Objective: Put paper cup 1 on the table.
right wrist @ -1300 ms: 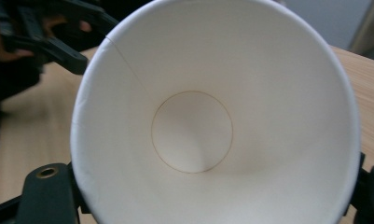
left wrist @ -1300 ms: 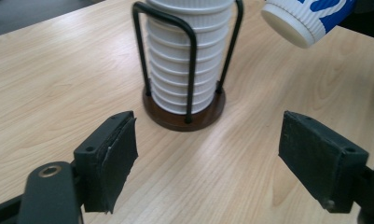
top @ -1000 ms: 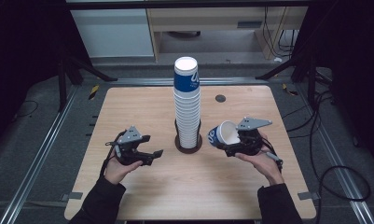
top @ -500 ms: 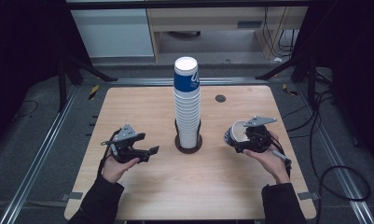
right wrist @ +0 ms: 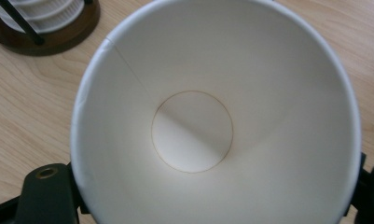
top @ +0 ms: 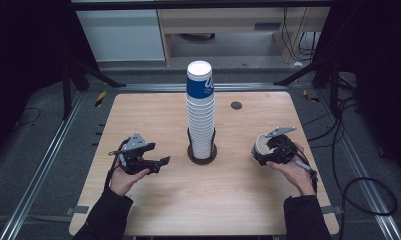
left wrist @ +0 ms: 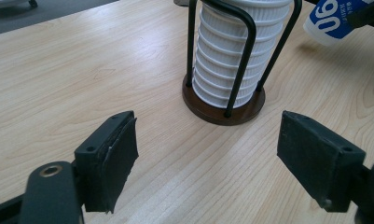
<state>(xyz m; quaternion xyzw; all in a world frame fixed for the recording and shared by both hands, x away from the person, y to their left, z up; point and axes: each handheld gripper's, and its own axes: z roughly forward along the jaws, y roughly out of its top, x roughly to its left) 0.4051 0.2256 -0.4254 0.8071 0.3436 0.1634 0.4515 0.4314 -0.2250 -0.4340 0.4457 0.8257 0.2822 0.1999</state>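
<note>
I am holding a white-and-blue paper cup [top: 260,146] in my right gripper [top: 274,152], right of the tall cup stack [top: 201,112]; left gripper [top: 147,161] fingers are spreading wide.

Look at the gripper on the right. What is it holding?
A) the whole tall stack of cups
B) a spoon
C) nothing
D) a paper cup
D: the right gripper is closed around a single paper cup, whose white empty inside faces its camera, while the tall stack stands apart in its holder.
</note>
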